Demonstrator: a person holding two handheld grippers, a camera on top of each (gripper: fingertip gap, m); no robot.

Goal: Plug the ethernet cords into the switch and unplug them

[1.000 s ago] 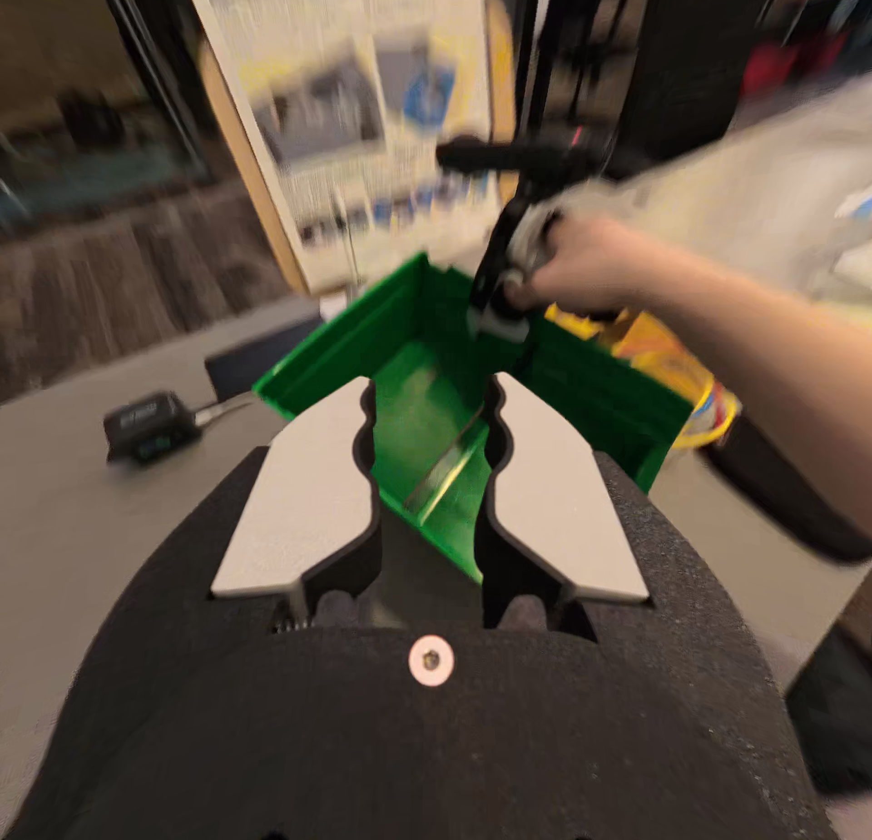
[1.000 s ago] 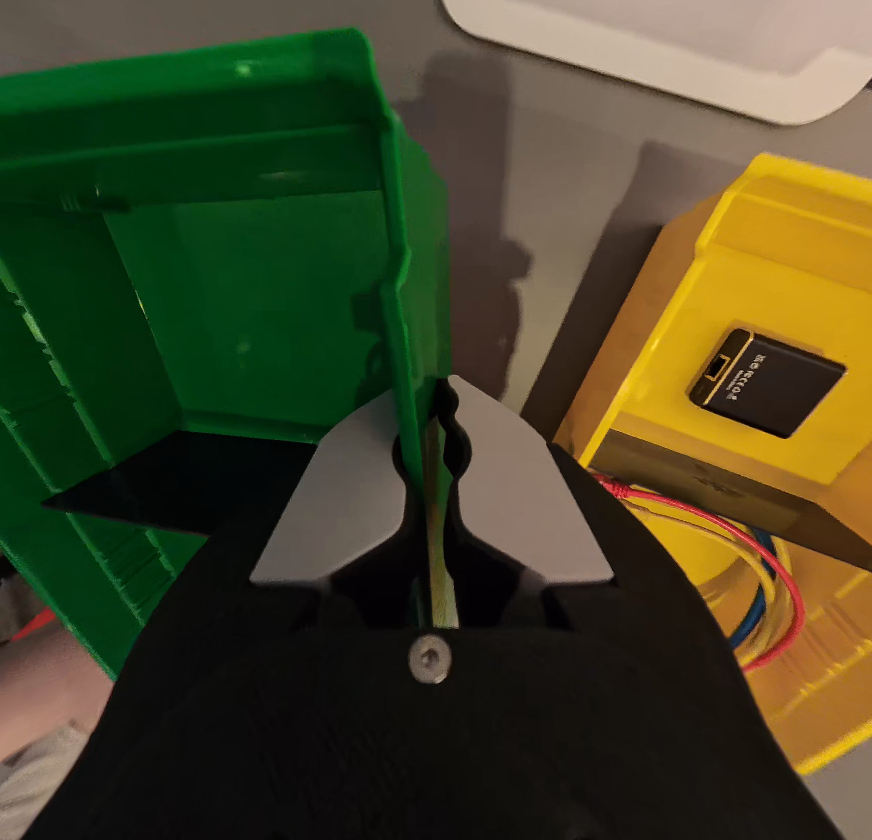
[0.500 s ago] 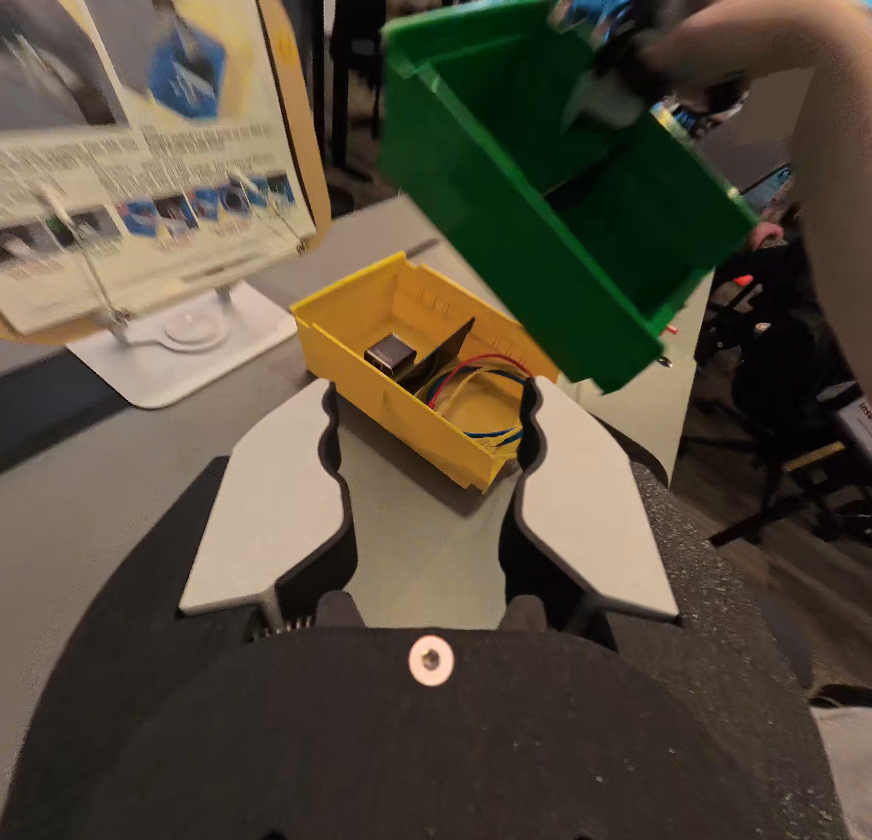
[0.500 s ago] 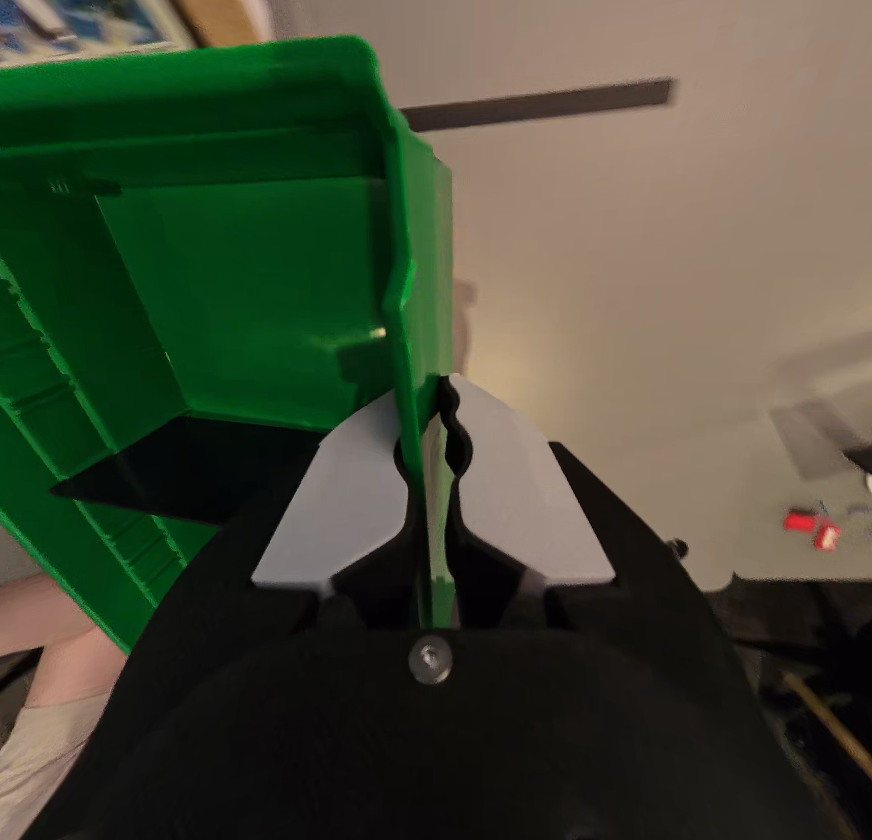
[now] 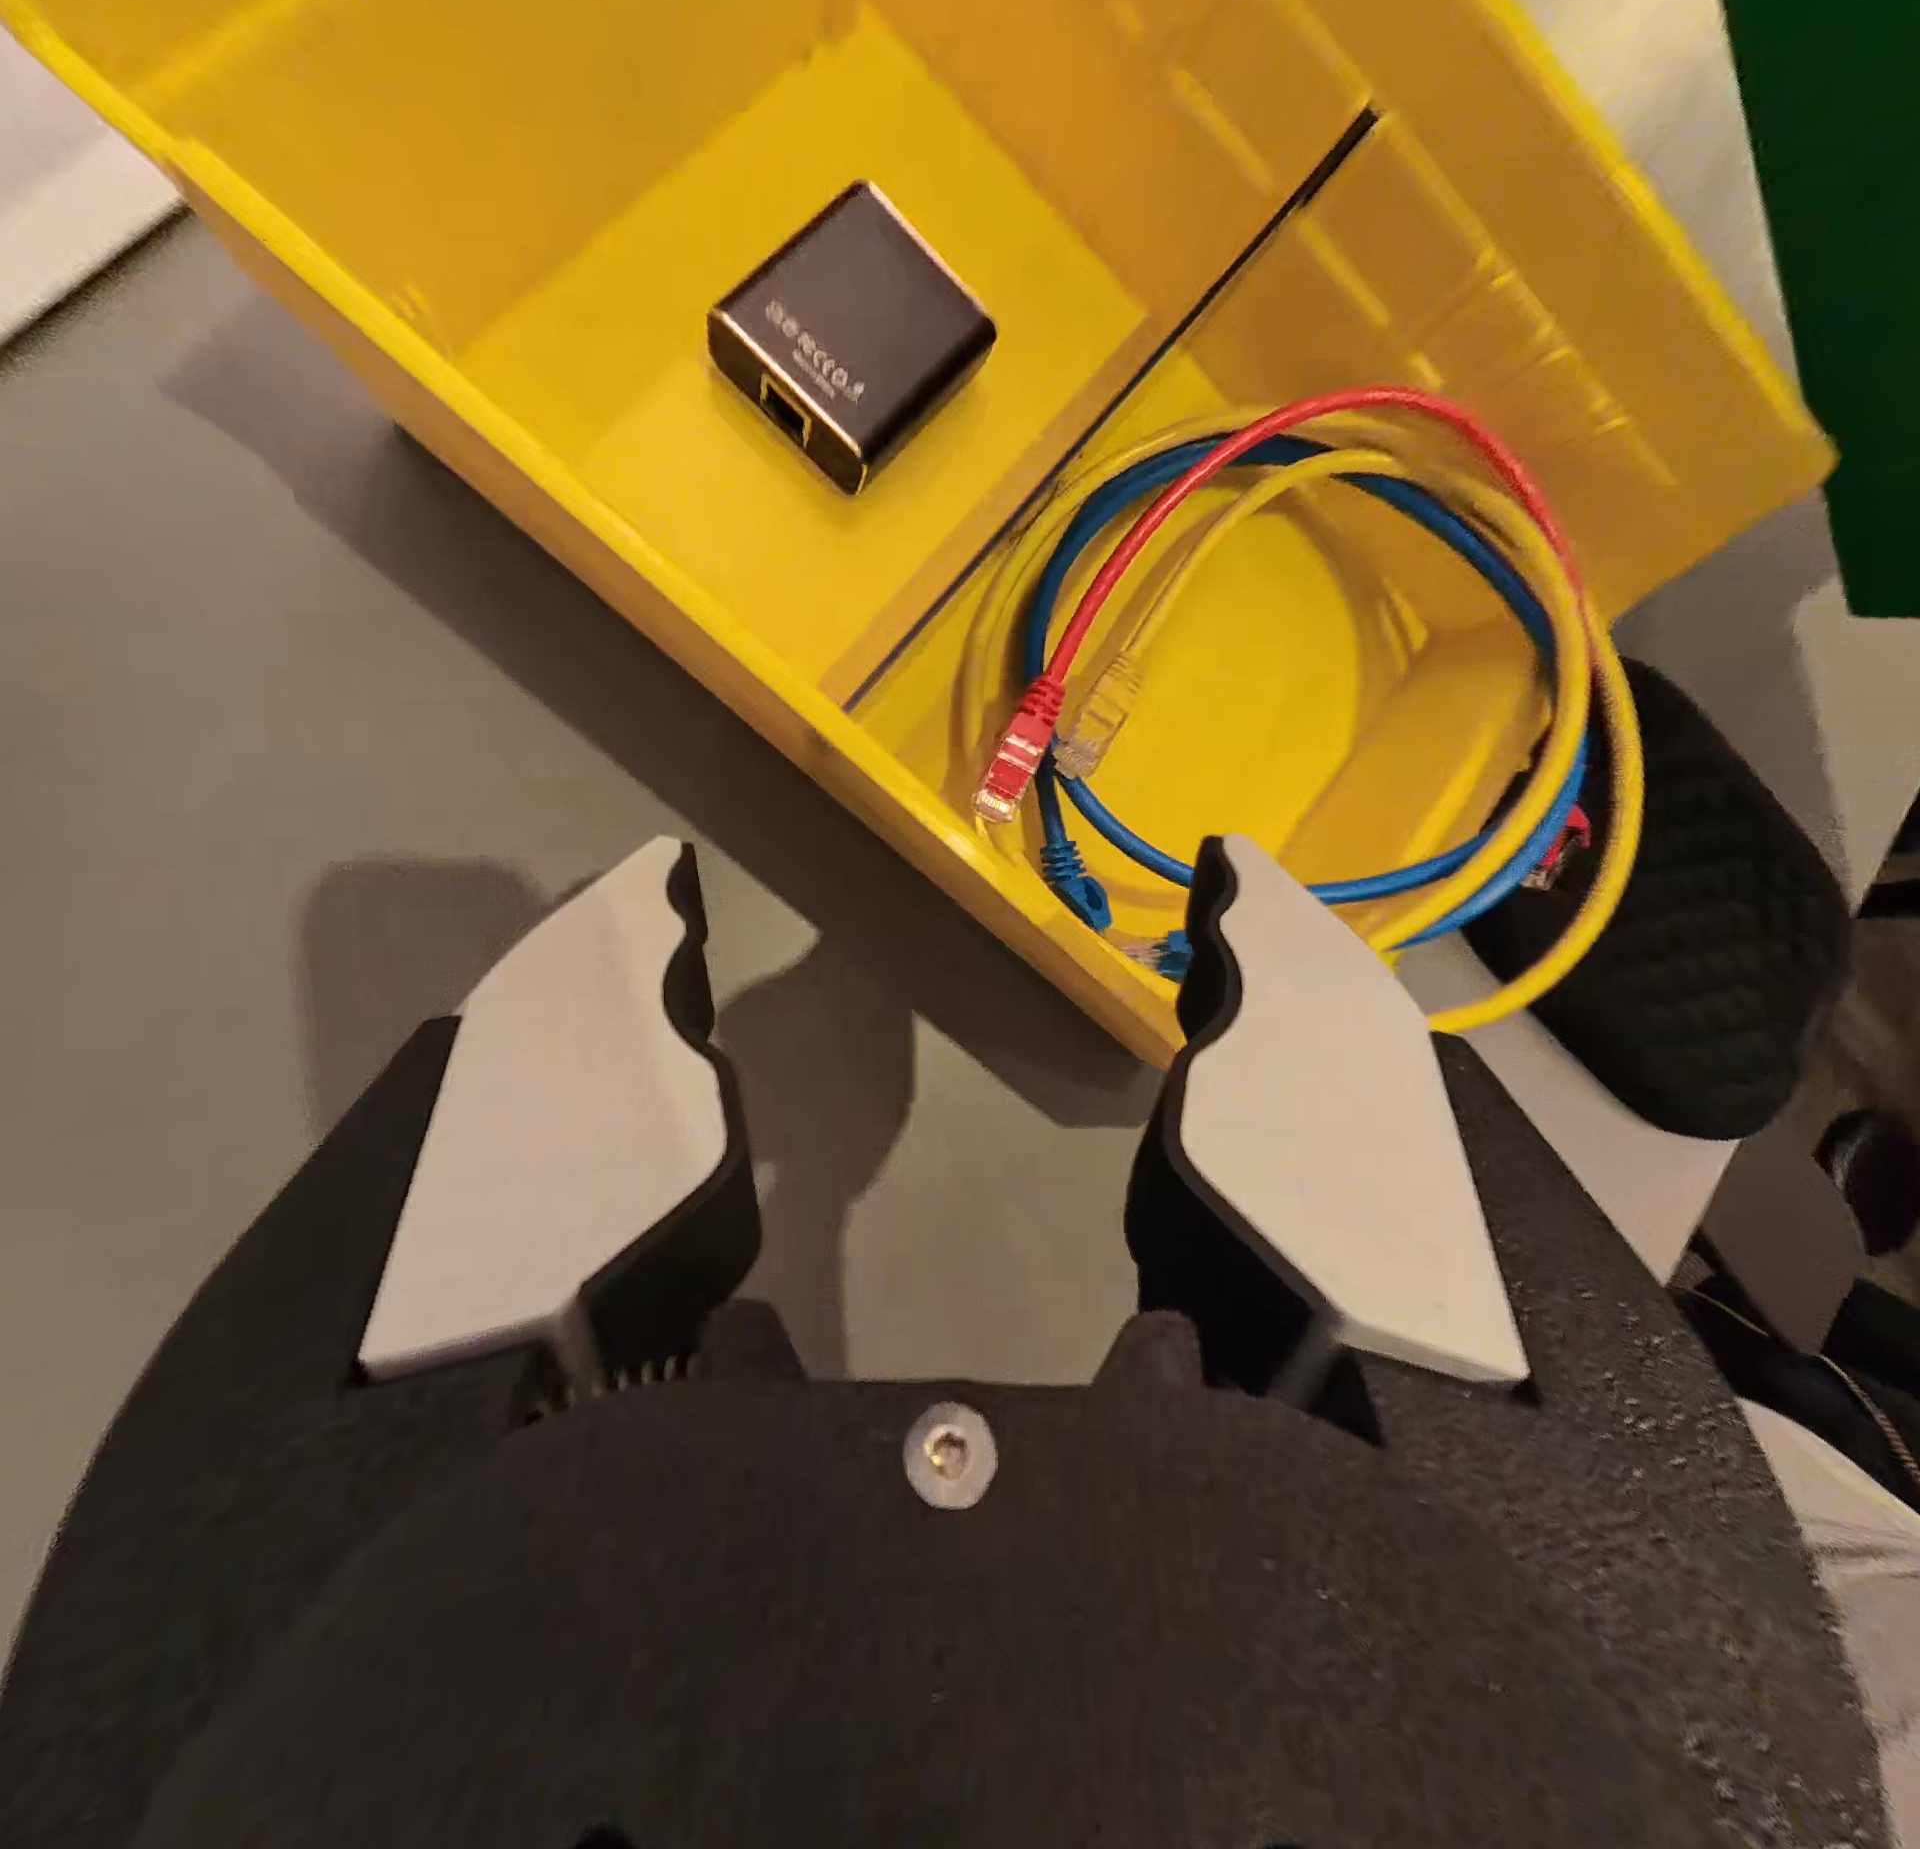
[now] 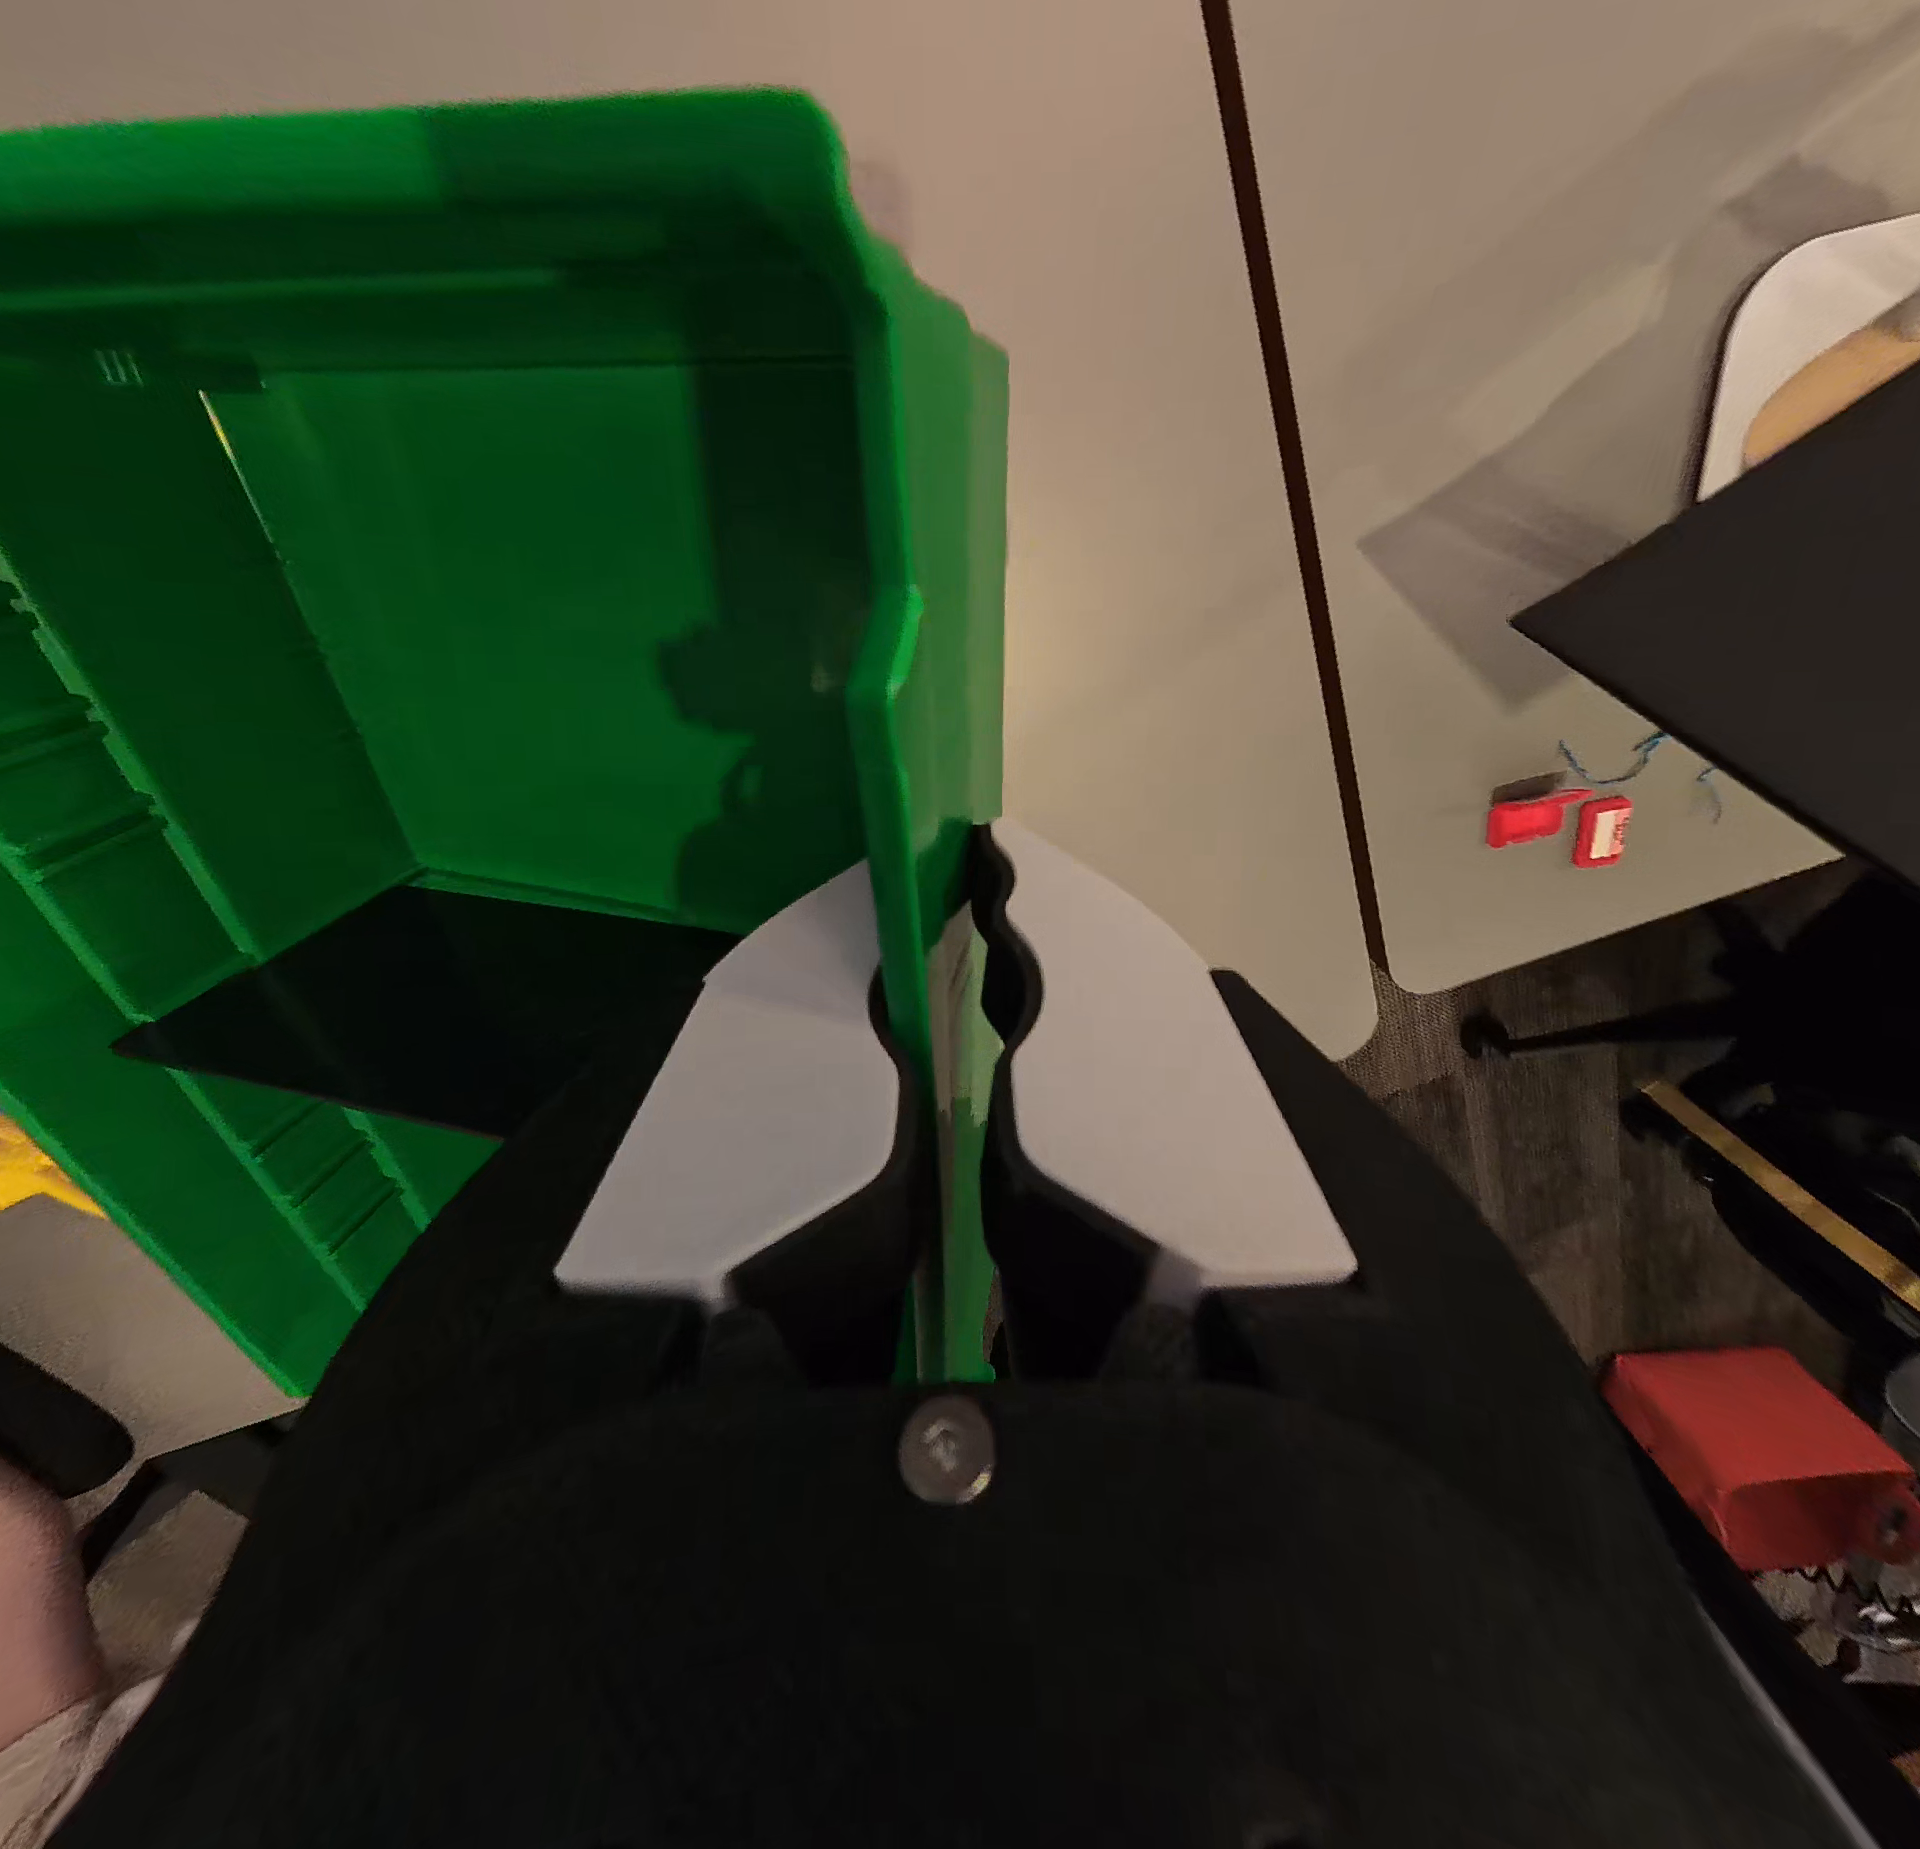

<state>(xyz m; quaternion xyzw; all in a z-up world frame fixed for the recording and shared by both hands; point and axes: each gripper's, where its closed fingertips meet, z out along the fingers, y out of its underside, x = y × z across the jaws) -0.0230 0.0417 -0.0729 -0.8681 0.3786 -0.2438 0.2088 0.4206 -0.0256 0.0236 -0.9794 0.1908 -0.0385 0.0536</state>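
The left gripper (image 5: 951, 869) gapes wide before a yellow bin (image 5: 644, 552) holding a lettered black switch (image 5: 852, 334) and coiled cords (image 5: 1299, 677), while the right gripper (image 6: 925, 864) clamps a green bin (image 6: 883, 760) wall.

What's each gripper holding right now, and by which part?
Right gripper is shut on the green bin, clamping its side wall at the rim. Left gripper is open and holds nothing.
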